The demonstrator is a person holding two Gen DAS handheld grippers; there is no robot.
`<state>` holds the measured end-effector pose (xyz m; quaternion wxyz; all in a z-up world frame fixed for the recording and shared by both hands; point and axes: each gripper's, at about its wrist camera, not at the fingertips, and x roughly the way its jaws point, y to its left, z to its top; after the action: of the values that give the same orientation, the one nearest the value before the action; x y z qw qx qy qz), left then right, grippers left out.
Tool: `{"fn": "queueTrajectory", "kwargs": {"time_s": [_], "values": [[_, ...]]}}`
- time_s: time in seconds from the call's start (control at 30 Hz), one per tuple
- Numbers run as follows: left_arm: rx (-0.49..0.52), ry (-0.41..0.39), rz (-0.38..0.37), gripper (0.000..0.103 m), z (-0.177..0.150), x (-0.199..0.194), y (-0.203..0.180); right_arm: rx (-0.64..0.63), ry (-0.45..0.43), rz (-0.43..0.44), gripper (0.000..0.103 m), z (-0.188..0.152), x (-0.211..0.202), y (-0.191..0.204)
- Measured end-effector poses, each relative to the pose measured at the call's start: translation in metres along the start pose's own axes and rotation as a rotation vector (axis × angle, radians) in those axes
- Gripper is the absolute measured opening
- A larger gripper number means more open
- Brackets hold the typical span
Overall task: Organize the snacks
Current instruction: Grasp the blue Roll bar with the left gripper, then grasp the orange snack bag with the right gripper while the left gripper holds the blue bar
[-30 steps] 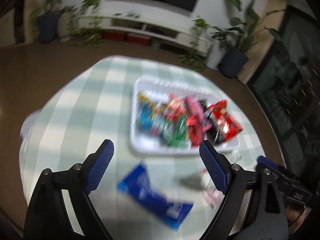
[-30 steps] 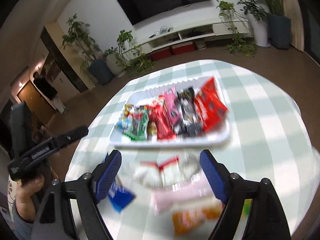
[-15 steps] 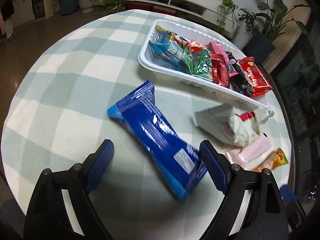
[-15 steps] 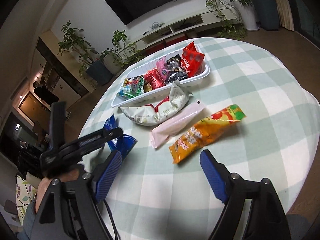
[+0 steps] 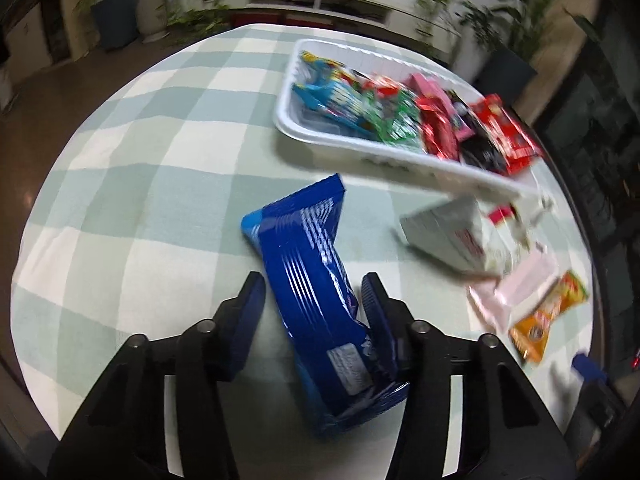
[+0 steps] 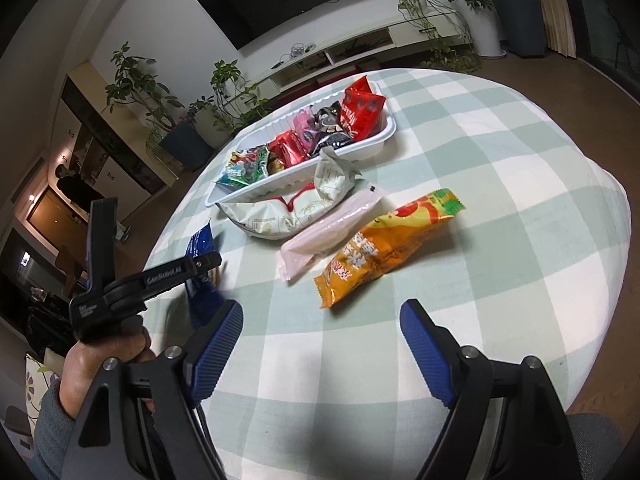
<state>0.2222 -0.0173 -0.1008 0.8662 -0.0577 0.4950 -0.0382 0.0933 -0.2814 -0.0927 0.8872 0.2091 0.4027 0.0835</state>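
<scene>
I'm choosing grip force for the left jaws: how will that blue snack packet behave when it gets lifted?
The blue snack packet looks glossy, so it may slip between the jaws. It is long and gripped near one end, so the far end will probably droop. Its film already creases by the left gripper, which suggests soft, crushable contents; a gentle squeeze seems safer.

The left hand-held gripper [image 5: 314, 304] has narrowed around the blue snack packet [image 5: 316, 280].
</scene>
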Motion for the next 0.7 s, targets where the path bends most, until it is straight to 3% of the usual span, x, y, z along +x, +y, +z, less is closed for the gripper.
{"fn": "queueTrajectory", "kwargs": {"time_s": [0.07, 0.13, 0.43, 0.7], "values": [[0.044, 0.0, 0.01, 0.042, -0.005, -0.001, -0.004, 0.004, -0.001, -0.015, 0.083, -0.001, 0.0, -0.001], [0.082, -0.001, 0.016, 0.032, -0.009, -0.003, -0.006, 0.023, 0.005, -0.041, 0.083, -0.001, 0.002, -0.006], [0.225, -0.018, 0.006, 0.029, -0.049, -0.024, -0.001, 0.077, 0.043, -0.081, 0.082, 0.02, 0.021, -0.015], [0.255, -0.026, -0.033, 0.029, -0.073, -0.039, 0.006, 0.073, 0.109, -0.199, 0.065, 0.047, 0.06, -0.017]]}}
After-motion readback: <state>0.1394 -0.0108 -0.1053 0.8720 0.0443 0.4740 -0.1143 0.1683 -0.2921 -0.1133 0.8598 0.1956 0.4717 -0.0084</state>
